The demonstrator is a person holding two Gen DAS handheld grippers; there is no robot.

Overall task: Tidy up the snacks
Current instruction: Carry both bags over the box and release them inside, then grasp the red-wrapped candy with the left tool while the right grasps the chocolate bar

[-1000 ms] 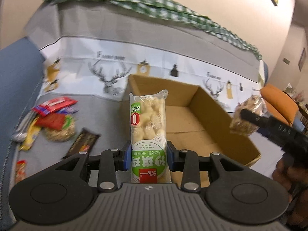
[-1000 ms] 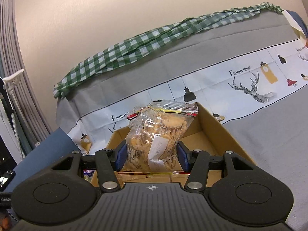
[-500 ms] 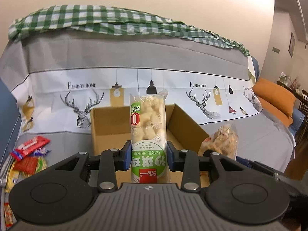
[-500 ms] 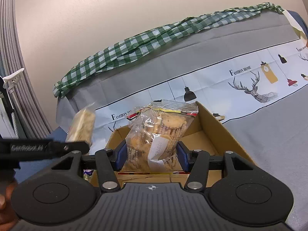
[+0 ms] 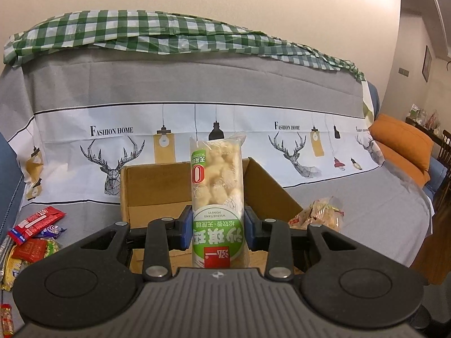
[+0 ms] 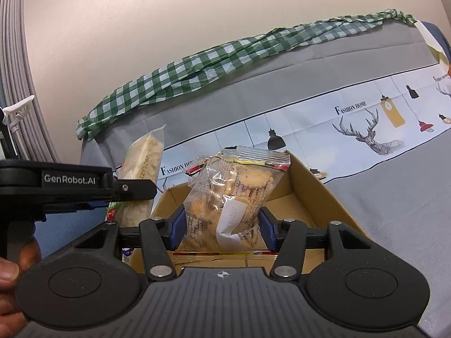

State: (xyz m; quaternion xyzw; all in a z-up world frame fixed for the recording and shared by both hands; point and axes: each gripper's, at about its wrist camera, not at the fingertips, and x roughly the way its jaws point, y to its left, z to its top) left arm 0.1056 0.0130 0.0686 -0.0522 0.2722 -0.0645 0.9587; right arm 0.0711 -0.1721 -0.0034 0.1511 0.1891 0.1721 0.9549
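My left gripper (image 5: 216,226) is shut on a tall green-and-white snack pack (image 5: 216,194) and holds it upright in front of the open cardboard box (image 5: 152,186). My right gripper (image 6: 222,226) is shut on a clear bag of biscuits (image 6: 234,197) over the near edge of the same box (image 6: 315,194). In the right wrist view the left gripper (image 6: 135,190) and its snack pack (image 6: 141,169) stand at the left of the box. In the left wrist view the biscuit bag (image 5: 321,215) shows at the box's right.
The box sits on a sofa with a grey deer-print cover (image 5: 338,197). A pile of loose snack packets (image 5: 31,233) lies left of the box. An orange cushion (image 5: 403,146) lies at the far right. A green checked cloth (image 5: 169,33) drapes the sofa back.
My left gripper has swung right with the snack pack and now faces the box squarely, beside the right gripper. The right gripper has hardly moved.
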